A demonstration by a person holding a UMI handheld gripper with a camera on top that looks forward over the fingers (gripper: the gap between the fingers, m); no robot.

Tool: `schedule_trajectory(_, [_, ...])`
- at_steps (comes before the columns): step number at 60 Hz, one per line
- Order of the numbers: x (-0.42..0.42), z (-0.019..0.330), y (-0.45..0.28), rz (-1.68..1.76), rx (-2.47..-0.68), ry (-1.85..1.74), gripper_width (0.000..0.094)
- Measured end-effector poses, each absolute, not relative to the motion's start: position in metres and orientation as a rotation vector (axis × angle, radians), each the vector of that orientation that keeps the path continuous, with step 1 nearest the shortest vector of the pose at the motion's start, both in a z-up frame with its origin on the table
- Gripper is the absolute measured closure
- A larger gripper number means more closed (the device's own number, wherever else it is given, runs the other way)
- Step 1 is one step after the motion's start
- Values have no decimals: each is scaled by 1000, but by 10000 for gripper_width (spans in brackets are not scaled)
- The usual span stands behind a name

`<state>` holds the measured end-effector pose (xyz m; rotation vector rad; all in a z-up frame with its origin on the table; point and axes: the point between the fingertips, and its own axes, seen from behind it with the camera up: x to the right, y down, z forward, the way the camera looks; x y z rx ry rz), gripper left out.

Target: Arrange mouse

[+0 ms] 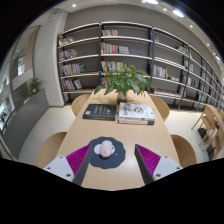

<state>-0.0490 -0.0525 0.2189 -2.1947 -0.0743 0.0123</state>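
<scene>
A small pale pink mouse (105, 150) lies on a round dark grey mouse mat (106, 155) on the light wooden table (90, 130). My gripper (112, 160) is open. Its two fingers, with magenta pads (148, 157), stand wide apart to either side of the mat. The mouse sits between the fingers, a little to the left of the middle, with a clear gap at both sides. It rests on the mat on its own.
Beyond the mat lie a dark book (99, 111) and a stack of magazines (136, 112), with a potted green plant (125, 80) behind them. Wooden chairs (158, 105) flank the table. Bookshelves (110, 55) fill the back wall.
</scene>
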Motion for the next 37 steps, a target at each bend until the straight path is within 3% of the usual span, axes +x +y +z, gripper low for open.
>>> schedule_trajectory(20, [-5, 227, -136, 15, -2189, -88, 88])
schedule_trajectory(37, [5, 226, -165, 48, -2187, -38, 87])
